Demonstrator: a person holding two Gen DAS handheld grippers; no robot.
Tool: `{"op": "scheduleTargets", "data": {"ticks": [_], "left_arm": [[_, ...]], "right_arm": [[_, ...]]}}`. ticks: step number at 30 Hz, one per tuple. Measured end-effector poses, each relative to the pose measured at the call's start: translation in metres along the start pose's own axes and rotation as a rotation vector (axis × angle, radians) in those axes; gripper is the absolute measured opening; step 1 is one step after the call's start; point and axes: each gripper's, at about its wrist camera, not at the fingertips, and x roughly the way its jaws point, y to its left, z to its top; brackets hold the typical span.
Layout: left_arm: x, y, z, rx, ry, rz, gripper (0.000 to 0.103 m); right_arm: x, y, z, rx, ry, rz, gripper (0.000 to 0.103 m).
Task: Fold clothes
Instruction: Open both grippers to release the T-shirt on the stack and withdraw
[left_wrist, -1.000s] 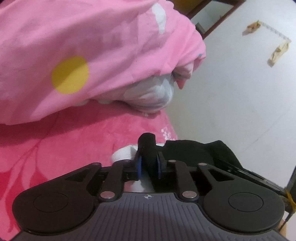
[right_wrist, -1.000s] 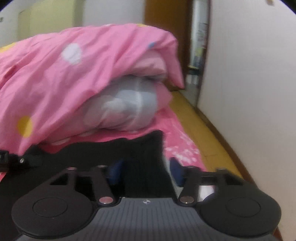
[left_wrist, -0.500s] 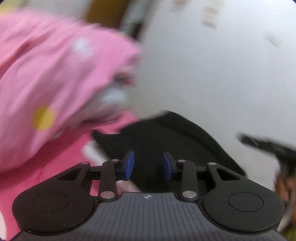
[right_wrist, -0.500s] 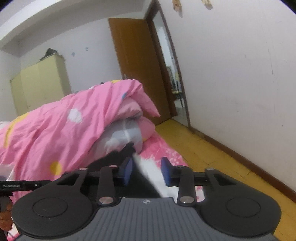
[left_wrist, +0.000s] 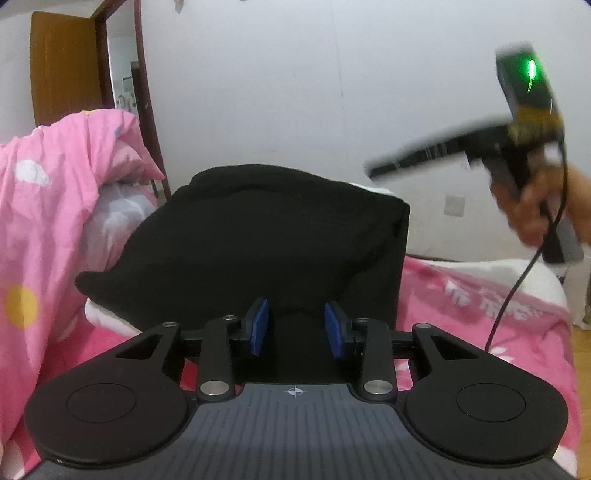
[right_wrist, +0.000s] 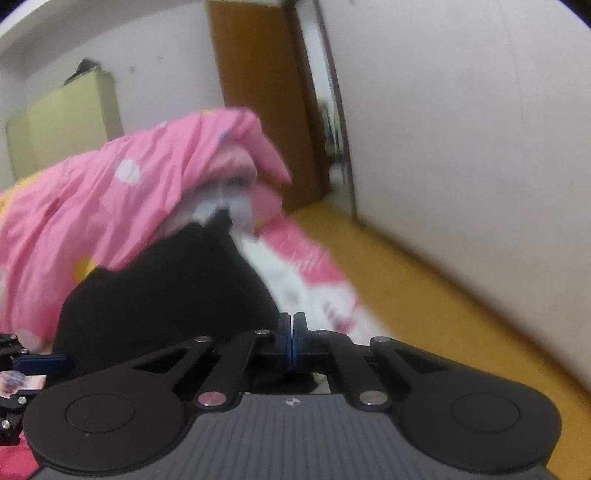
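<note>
The left gripper points slightly downward at the black garment, which lies bunched on the pink bedsheet beside the pink quilt; its blue pads stand partly apart without pressing the cloth. The right gripper, held raised and tilted by a hand, has just closed, pads together with nothing visibly between them.

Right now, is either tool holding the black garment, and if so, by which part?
Neither grips it. The left tool is open, its pads apart with the black garment lying between them, unpinched. The right tool is shut on nothing, beside the garment's edge.
</note>
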Motion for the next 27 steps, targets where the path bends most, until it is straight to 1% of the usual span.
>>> {"op": "scheduleTargets", "data": {"ticks": [1, 3, 4, 6, 7, 8, 11, 15, 17, 18, 19, 20, 21, 22, 25, 27], "left_arm": [[0.004, -0.001, -0.001, 0.000, -0.001, 0.000, 0.033], [0.007, -0.001, -0.003, -0.001, 0.001, 0.004, 0.033], [0.006, -0.003, -0.004, 0.005, 0.003, 0.003, 0.033], [0.006, -0.002, -0.005, 0.012, -0.002, -0.004, 0.033], [0.007, -0.001, -0.004, 0.013, -0.007, -0.009, 0.033], [0.007, 0.001, -0.004, 0.011, -0.015, -0.015, 0.033], [0.009, 0.004, -0.002, -0.018, -0.002, -0.037, 0.033], [0.009, 0.007, -0.007, -0.020, -0.019, -0.050, 0.033], [0.009, 0.009, -0.008, -0.032, -0.026, -0.059, 0.034], [0.009, 0.011, -0.008, -0.043, -0.030, -0.065, 0.034], [0.009, 0.013, -0.008, -0.055, -0.034, -0.071, 0.034], [0.009, 0.015, -0.008, -0.066, -0.037, -0.078, 0.034], [0.008, 0.016, -0.008, -0.086, -0.037, -0.085, 0.034], [0.006, 0.018, -0.007, -0.108, -0.035, -0.093, 0.034], [-0.001, 0.026, -0.003, -0.172, -0.042, -0.122, 0.034], [-0.014, 0.030, 0.003, -0.224, -0.049, -0.118, 0.034]], "right_arm": [[0.001, 0.011, 0.009, -0.011, -0.012, 0.044, 0.000], [0.021, 0.035, 0.024, -0.067, 0.001, 0.107, 0.000], [0.039, 0.045, 0.031, -0.084, 0.035, 0.157, 0.000], [0.082, 0.057, 0.039, -0.092, 0.133, 0.193, 0.000], [0.105, 0.056, 0.041, -0.108, 0.172, 0.128, 0.000], [0.121, 0.045, 0.045, -0.077, 0.201, 0.065, 0.000], [0.130, 0.019, 0.069, 0.101, 0.163, -0.060, 0.000], [0.150, 0.035, 0.087, 0.138, 0.231, 0.142, 0.000], [0.160, 0.044, 0.096, 0.153, 0.266, 0.248, 0.003], [0.174, 0.046, 0.095, 0.161, 0.298, 0.236, 0.005], [0.189, 0.040, 0.092, 0.195, 0.333, 0.154, 0.006], [0.196, 0.027, 0.087, 0.258, 0.358, 0.074, 0.005], [0.189, 0.013, 0.086, 0.309, 0.333, -0.017, 0.004], [0.181, -0.002, 0.085, 0.358, 0.302, -0.110, 0.009], [0.124, -0.028, 0.088, 0.324, 0.198, -0.264, 0.011], [0.074, -0.040, 0.085, 0.310, 0.167, -0.281, 0.018]]}}
